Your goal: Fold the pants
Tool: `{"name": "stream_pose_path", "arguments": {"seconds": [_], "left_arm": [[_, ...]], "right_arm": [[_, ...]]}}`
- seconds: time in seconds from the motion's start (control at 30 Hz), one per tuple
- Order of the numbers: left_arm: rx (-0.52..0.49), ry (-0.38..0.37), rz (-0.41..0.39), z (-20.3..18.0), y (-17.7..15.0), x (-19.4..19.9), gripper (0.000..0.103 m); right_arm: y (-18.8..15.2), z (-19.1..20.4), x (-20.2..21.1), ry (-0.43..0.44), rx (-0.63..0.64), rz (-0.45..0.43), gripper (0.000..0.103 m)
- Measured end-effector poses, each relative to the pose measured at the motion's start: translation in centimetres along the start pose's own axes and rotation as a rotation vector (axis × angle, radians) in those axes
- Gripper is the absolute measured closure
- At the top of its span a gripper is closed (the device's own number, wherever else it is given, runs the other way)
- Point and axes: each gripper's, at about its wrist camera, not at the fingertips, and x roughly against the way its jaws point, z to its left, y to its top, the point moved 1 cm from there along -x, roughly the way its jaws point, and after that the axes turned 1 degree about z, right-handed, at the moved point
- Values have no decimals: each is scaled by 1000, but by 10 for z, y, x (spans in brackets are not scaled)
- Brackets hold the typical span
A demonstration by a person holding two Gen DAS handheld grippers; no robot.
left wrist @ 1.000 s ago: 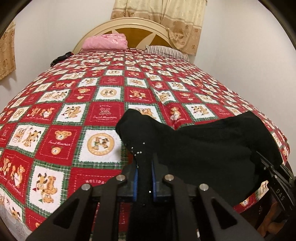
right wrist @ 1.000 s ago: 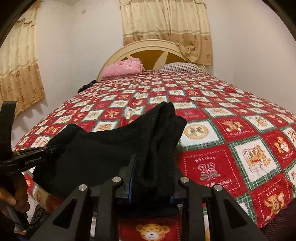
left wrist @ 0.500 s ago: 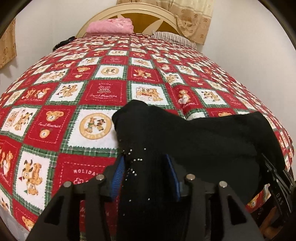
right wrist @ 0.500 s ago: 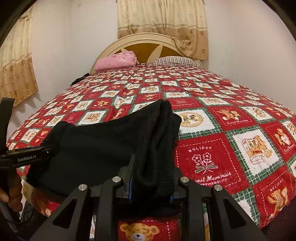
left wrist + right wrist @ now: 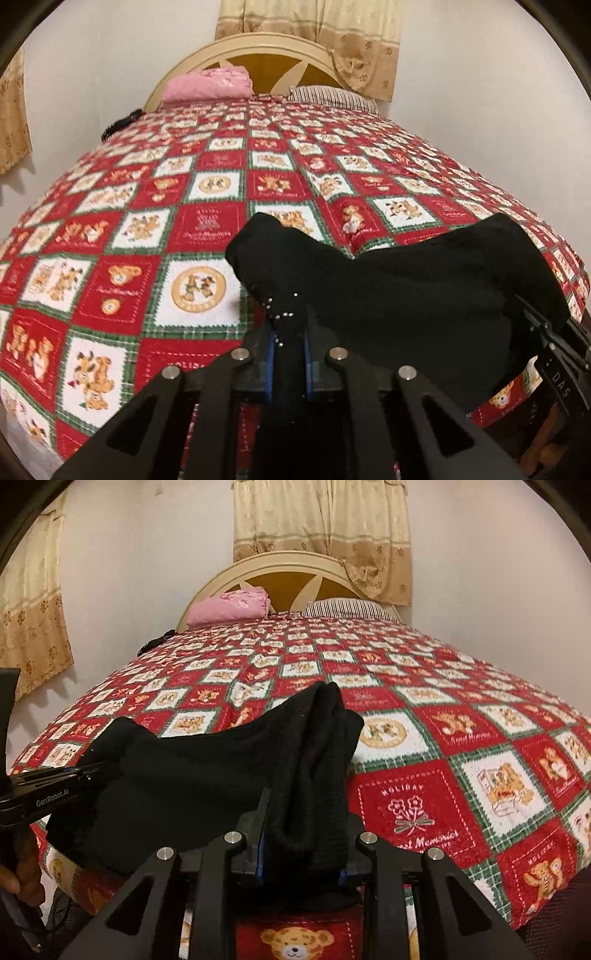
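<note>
The left tongs [image 5: 288, 354] are clamped on a narrow bunch of the black pants [image 5: 388, 291], the cloth pinched tight between the blue-edged pads and running straight forward out of them. The right tongs [image 5: 301, 845] are likewise clamped on a thicker gathered wad of the same pants [image 5: 207, 775], several layers rising out of the grip. From the left wrist view the right tongs show at the far right edge, holding the other end; from the right wrist view the left tongs sit at the far left edge. So the garment's long axis runs side to side between the 2 grips, across the near edge of the bed [image 5: 207, 236], with the held span draped over the patterned quilt and its lower edge hanging just over the foot of the mattress. Neither hand is nearer: each holds 1 end. The open quilt lies ahead of both, toward the headboard [image 5: 295, 568], so laying the cloth flat likely means carrying both ends forward together, keeping the span taut and level.
</note>
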Motion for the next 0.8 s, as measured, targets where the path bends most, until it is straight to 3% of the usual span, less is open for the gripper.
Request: {"name": "stream_pose_path", "arguments": {"seconds": [0.8], "left_arm": [[39,85,-81,32,15,29,91]], "right_arm": [[24,39,11,75,4,-72,75]]}}
